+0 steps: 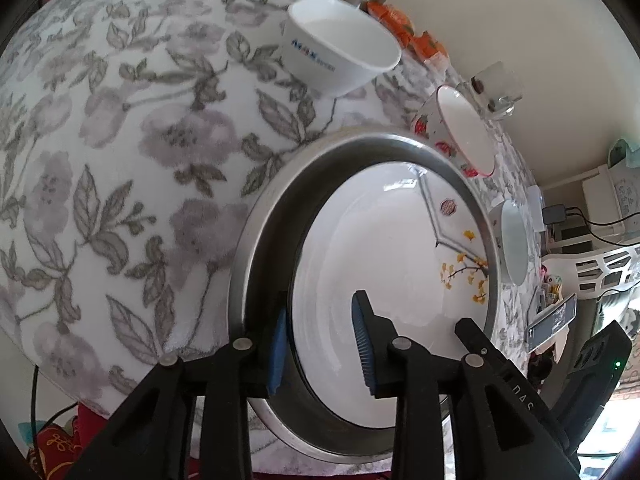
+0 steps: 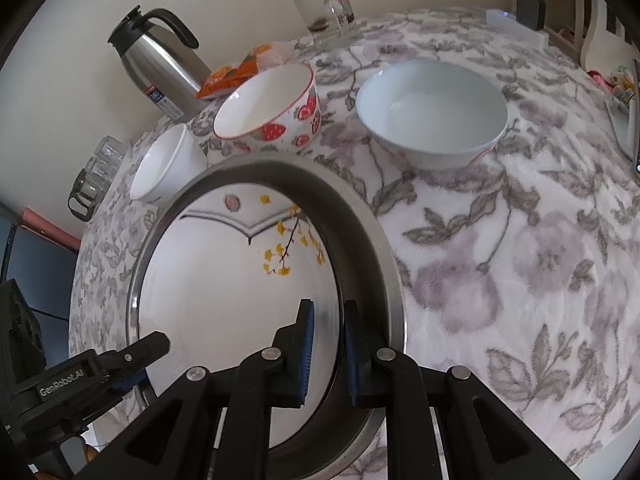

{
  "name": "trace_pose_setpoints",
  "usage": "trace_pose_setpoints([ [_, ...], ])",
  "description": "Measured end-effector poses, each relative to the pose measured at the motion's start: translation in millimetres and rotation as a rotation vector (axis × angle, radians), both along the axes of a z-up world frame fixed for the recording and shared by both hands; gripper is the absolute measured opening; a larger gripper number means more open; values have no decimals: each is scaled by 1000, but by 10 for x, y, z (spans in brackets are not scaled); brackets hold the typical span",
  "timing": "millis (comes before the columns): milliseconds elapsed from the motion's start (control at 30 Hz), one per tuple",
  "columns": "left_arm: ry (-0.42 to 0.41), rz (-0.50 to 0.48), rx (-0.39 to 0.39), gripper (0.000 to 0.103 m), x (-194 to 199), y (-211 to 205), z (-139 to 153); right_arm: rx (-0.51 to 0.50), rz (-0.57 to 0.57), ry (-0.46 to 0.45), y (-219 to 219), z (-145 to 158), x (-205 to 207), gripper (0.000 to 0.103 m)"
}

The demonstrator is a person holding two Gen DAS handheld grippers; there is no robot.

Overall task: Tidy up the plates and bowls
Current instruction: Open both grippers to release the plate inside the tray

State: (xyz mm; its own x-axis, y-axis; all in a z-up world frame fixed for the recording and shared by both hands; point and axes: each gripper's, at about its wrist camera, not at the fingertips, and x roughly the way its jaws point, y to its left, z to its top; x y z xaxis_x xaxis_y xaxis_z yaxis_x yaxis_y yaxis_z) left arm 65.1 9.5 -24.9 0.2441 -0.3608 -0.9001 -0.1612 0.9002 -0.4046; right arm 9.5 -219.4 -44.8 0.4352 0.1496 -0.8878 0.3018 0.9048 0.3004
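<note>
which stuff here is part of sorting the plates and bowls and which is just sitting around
Part of the job:
- white plate inside the steel tray
- strawberry bowl
- pale blue bowl
- small white bowl

Just lying about:
- steel thermos jug
- glass mug
- orange snack packets
- charger

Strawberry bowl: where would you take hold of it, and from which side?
Grip the rim of the strawberry bowl from above, one finger inside and one outside. It stands upright and looks empty, with a thin open rim, and the walls flare too wide to span. Come at the side facing the white bowl, probably the clearest: snack packets crowd the far side.
</note>
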Motion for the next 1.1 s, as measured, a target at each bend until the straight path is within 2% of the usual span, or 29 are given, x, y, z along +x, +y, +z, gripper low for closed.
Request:
trace_pose_setpoints([
  [33, -21, 1, 11, 36, -2, 5, 44, -5, -3, -8, -7, 25, -6, 17],
  [100, -52, 7, 42, 44, -9, 20, 109, -8, -7, -22, -20, 63, -24, 19],
  [400, -116, -1, 57, 45, -29, 1, 245, -20, -20, -53, -32, 157, -67, 19],
  [633, -257, -21, 108, 46, -81, -96, 499, -56, -9, -148, 7, 377, -120, 19],
  [667, -270, -20, 122, 49, -84, -104, 519, -64, -4, -156, 19, 395, -122, 19],
  [700, -275, -19, 133, 56, -80, -113, 525, -70, 0, -160, 29, 402, -116, 19],
  [767, -267, -15, 152, 65, -67, -107, 505, -88, 7, -164, 61, 415, -102, 25],
  [867, -228, 5, 131, 65, -46, -39, 440, -122, 6, -156, 70, 410, -96, 40],
  [900, -222, 13, 132, 65, -47, -22, 430, -133, 5, -154, 76, 406, -98, 41],
  [1033, -224, 18, 160, 67, -54, -32, 421, -155, 4, -148, 78, 394, -86, 60],
  [1067, -224, 14, 168, 69, -54, -45, 416, -164, 6, -149, 83, 397, -85, 63],
  [1100, -222, 13, 181, 76, -55, -56, 408, -170, 9, -150, 86, 398, -82, 64],
])
